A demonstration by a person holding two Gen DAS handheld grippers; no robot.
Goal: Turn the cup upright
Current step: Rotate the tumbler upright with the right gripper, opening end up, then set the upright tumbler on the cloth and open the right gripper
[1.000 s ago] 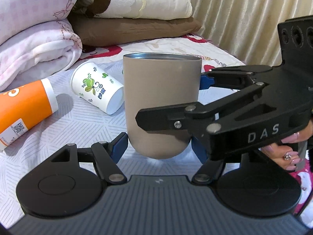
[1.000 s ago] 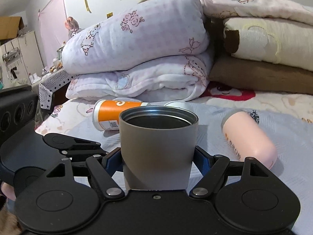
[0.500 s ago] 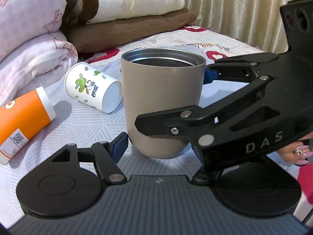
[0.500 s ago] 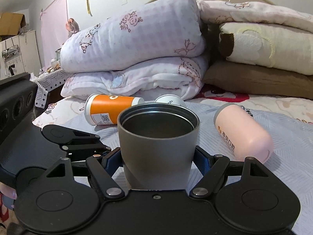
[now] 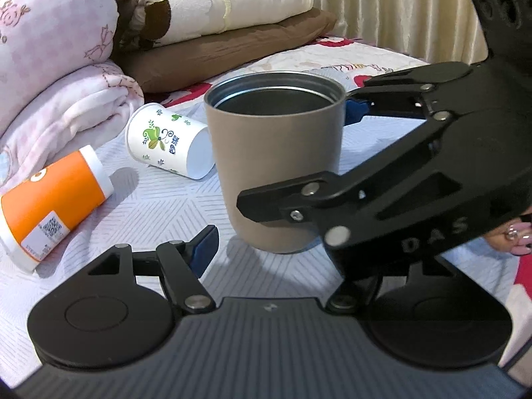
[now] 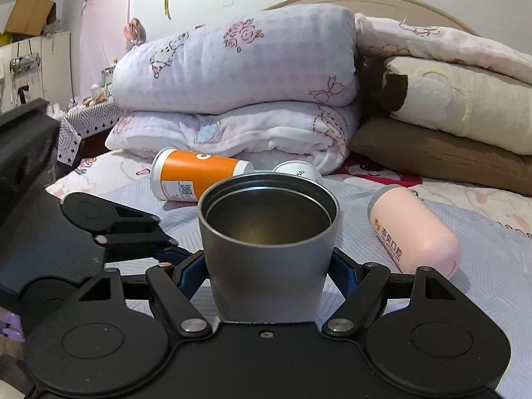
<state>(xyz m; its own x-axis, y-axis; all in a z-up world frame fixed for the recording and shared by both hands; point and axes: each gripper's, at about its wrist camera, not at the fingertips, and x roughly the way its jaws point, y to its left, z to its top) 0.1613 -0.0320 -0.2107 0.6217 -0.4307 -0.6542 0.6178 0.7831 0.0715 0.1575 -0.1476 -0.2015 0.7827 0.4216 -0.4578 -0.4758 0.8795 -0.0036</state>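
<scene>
Left of the left gripper (image 5: pixel 266 252), an orange cup (image 5: pixel 53 202) and a floral paper cup (image 5: pixel 166 143) are seen lying on the bed (image 5: pixel 149 206). The taupe cup (image 5: pixel 276 166) stands upright (mouth up), pinched between the right gripper (image 6: pixel 269 266) fingers (image 6: pixel 191 269); the left fingers (image 5: pixel 204 247) are spread apart. Right of them, a pink bottle (image 6: pixel 412 229) lies.

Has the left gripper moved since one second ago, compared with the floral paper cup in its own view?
Yes. The left gripper has backed away from the tan cup; its left fingertip stands clear now, while the floral paper cup lies where it was.
</scene>
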